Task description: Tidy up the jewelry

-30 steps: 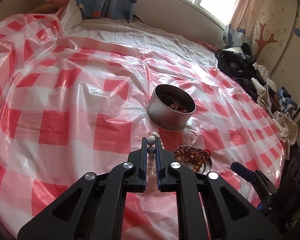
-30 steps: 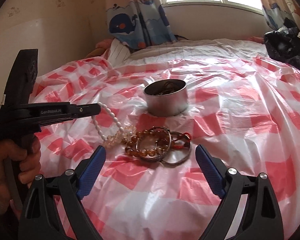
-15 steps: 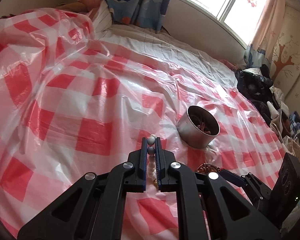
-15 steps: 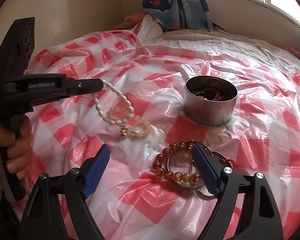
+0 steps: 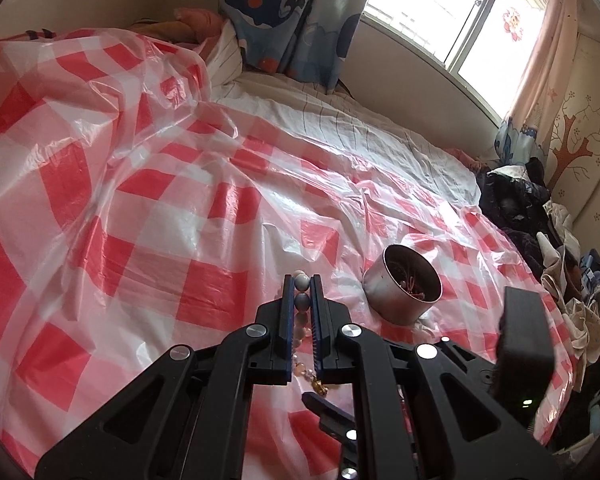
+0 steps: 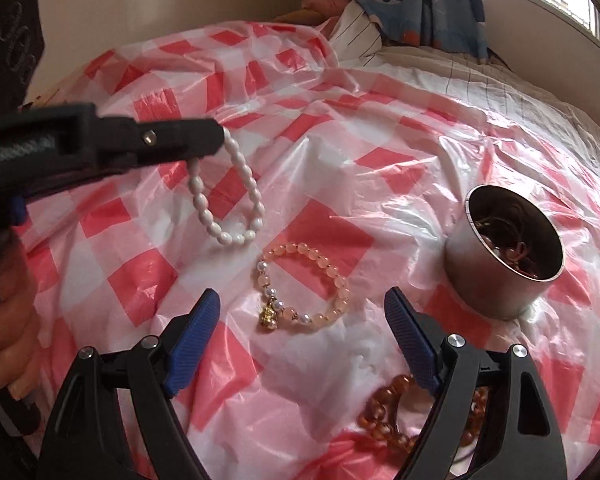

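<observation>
Left gripper (image 6: 216,140), upper left: jaws clamped on white oval-bead bracelet (image 6: 236,200), dangling. Right gripper (image 6: 302,328): jaws wide above peach bead bracelet (image 6: 304,284) on bed. Risk: swinging loop misses round steel tin (image 6: 512,248), right.

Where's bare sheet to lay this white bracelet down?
Free: checked sheet behind the white bracelet, left of the tin. Crowded: near side, with peach bracelet and amber beads.
</observation>
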